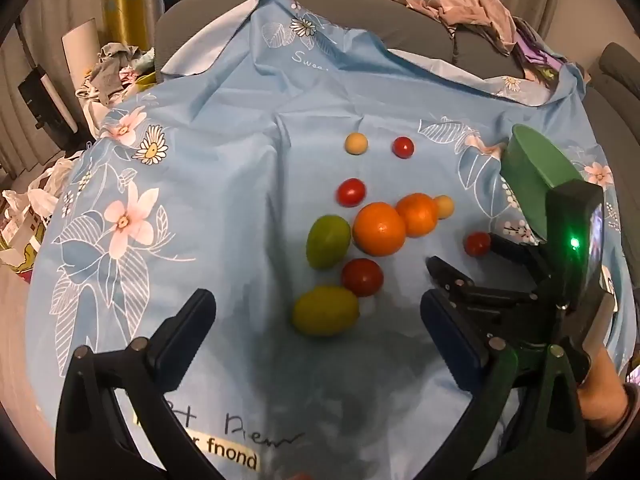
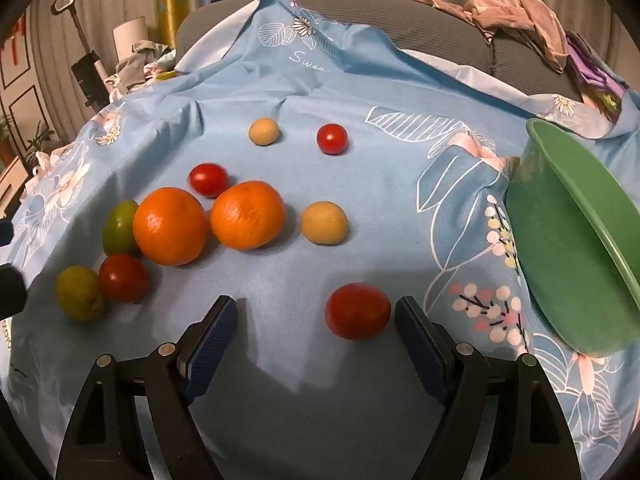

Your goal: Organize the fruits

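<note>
Blue floral cloth (image 2: 280, 360) is carrying the fruit. In the right wrist view, two green fruits (image 2: 78, 292) and a red tomato (image 2: 123, 278) are lying leftmost, touching two oranges (image 2: 169, 226). The left tool (image 1: 318, 320) is gaping wide, holding nothing. The right tool (image 2: 316, 320) is spreading wide around another tomato (image 2: 357, 311), pads apart from it. A green bowl (image 2: 572, 248) is sitting tilted at the cloth's right edge.

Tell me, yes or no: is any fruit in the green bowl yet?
No. The green bowl shows a bare inside, and the red tomato lies on the cloth.
</note>
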The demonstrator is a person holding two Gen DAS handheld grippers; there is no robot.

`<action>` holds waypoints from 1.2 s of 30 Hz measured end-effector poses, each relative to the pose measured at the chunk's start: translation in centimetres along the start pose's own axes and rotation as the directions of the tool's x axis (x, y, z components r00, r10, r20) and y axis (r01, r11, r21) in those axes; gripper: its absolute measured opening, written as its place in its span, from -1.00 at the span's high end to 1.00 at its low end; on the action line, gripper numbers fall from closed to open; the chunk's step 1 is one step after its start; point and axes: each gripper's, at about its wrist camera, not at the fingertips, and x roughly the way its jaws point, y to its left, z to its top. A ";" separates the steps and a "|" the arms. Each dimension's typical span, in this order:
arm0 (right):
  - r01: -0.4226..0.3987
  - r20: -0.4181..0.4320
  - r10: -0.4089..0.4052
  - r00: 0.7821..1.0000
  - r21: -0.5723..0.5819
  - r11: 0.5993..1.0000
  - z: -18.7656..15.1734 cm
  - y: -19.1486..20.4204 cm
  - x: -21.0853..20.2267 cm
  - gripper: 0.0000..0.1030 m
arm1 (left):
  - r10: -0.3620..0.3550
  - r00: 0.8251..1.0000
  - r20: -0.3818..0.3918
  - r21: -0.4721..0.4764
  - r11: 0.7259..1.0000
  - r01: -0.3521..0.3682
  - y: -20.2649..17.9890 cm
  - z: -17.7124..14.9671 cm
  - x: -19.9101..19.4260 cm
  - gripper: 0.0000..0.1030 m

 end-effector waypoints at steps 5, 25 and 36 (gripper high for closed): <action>0.037 0.015 -0.037 0.999 0.003 0.999 0.3 1.8 0.0 -0.62 | -0.014 1.000 -0.016 -0.005 1.000 0.014 0.0 0.2 0.2 -0.99; 0.008 0.127 -0.002 0.992 -0.050 0.999 3.1 3.9 -14.0 -0.66 | 0.108 0.984 0.144 0.033 0.993 -0.114 0.9 0.9 -5.3 -0.99; 0.022 0.116 -0.019 0.993 -0.023 0.999 2.3 3.2 -13.9 -0.66 | 0.116 0.980 0.160 0.059 0.990 -0.126 0.1 1.0 -5.2 -0.99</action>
